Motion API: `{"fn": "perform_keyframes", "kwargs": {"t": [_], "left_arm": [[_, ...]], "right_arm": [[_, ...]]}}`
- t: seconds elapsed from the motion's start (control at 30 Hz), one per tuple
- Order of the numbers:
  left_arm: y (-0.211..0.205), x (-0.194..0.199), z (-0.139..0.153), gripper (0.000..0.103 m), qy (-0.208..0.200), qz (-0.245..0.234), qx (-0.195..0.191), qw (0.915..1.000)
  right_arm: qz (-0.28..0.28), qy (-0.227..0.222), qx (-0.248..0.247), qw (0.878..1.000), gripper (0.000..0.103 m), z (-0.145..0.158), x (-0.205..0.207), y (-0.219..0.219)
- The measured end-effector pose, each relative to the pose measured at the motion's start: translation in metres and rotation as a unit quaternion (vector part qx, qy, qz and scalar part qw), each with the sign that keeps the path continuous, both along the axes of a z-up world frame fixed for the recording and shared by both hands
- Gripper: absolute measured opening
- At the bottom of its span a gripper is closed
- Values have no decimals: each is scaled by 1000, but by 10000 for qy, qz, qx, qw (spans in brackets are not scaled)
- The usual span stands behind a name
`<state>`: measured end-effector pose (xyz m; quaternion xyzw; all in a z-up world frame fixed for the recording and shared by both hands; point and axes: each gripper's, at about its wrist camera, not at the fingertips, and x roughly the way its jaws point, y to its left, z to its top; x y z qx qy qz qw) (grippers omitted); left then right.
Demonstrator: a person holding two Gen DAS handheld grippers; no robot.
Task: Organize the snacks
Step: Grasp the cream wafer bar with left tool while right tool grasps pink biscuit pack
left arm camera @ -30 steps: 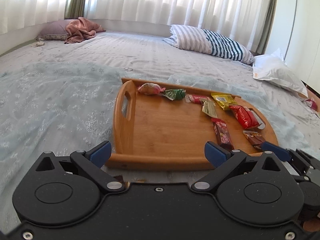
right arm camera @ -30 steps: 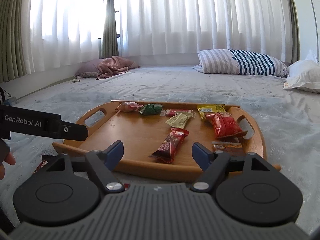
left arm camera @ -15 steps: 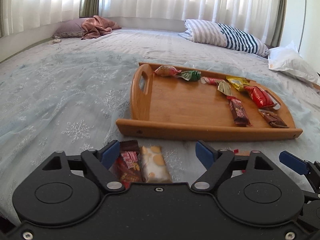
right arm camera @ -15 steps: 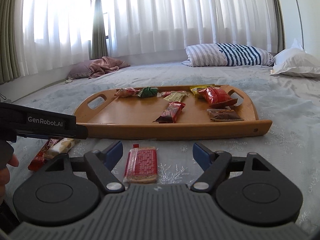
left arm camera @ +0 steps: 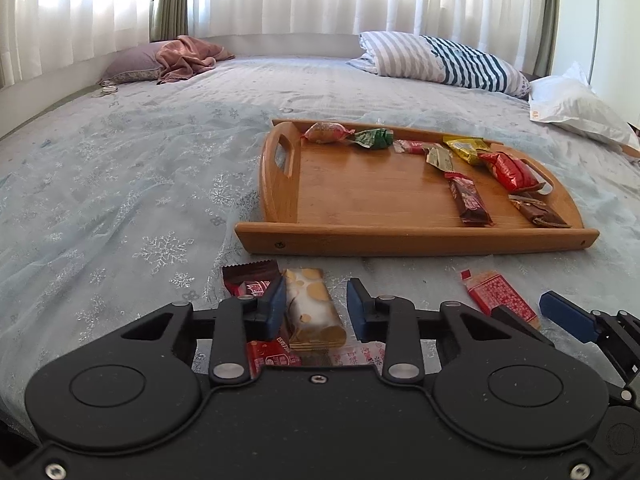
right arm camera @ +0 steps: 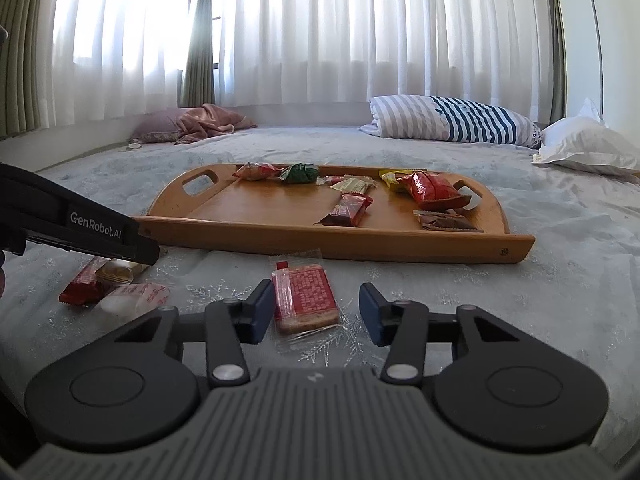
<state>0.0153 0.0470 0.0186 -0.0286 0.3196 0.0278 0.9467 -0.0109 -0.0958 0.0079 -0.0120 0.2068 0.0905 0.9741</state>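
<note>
My left gripper (left arm camera: 316,306) is low over the bedspread in front of the wooden tray (left arm camera: 400,240). Its jaws are closing around a cream snack bar with gold dots (left arm camera: 310,304); a gap still shows at the right pad. A dark red packet (left arm camera: 250,282) lies under the left finger. My right gripper (right arm camera: 316,312) is also closing, and a red wafer packet (right arm camera: 304,298) lies between its pads, untouched on the right. Several wrapped snacks lie along the far and right sides of the tray (right arm camera: 320,244). The left gripper's black body (right arm camera: 96,224) reaches in from the left.
More loose packets (right arm camera: 132,296) lie on the pale blue bedspread, left of the wafer. A striped pillow (left arm camera: 440,58) and a white pillow (left arm camera: 576,100) lie beyond the tray, with a pink blanket (left arm camera: 188,54) at the far left. White curtains close off the back.
Both grippers drew back from over the tray and sank to the loose snacks in front of it. Both pairs of jaws narrowed around a snack.
</note>
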Motion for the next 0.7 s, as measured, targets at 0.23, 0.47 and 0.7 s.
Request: {"fn": "perform_keyframes", "kwargs": {"t": [0.23, 0.47, 0.7], "left_arm": [[0, 4, -3, 32, 48, 18, 5, 10000], [-3, 5, -4, 38, 54, 10, 24, 10000], [-5, 3, -5, 39, 238, -231, -388, 9987]], "right_arm": [[106, 88, -23, 9999, 50, 0, 5, 1], [124, 175, 64, 9998, 50, 1, 7, 2], [108, 200, 96, 9997, 50, 1, 9, 1]]}}
